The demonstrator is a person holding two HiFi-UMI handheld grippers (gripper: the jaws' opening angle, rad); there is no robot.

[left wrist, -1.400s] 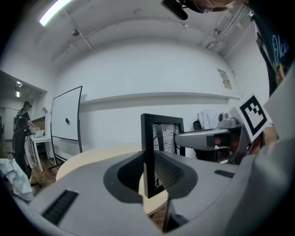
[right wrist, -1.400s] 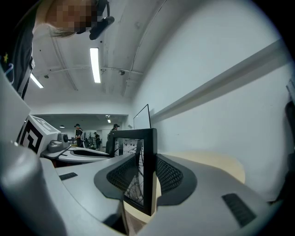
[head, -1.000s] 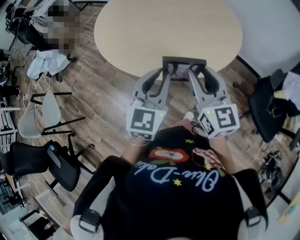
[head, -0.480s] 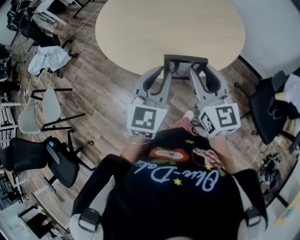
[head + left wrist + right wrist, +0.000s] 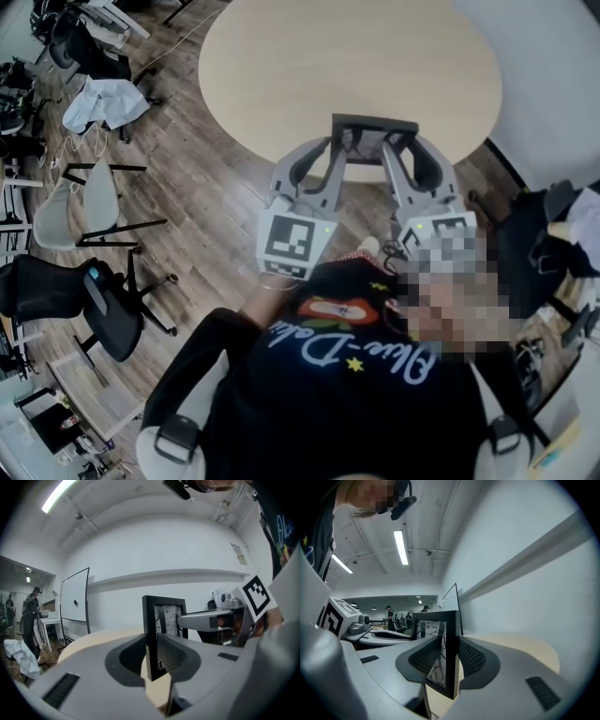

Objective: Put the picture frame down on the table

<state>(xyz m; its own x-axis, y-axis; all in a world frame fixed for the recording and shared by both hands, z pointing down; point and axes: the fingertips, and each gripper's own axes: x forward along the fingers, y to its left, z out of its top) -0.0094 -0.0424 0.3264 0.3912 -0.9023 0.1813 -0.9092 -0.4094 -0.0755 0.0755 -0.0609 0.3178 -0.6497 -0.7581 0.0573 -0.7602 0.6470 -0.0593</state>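
Observation:
A black picture frame (image 5: 371, 131) is held upright between my two grippers, over the near rim of the round beige table (image 5: 356, 66). My left gripper (image 5: 330, 167) is shut on the frame's left side; in the left gripper view the black frame edge (image 5: 151, 639) sits clamped between the ribbed pads. My right gripper (image 5: 392, 161) is shut on the frame's right side, where the frame edge (image 5: 451, 658) stands between its pads. The frame's underside hangs a little above the tabletop (image 5: 157, 693).
Black and white office chairs (image 5: 89, 300) stand on the wooden floor at the left, with a cloth-draped chair (image 5: 103, 98) further back. A dark chair with a bag (image 5: 539, 244) is at the right. A whiteboard (image 5: 75, 604) stands beyond the table.
Both grippers and the frame have moved forward together, further over the table's near edge. The grip on both sides is unchanged.

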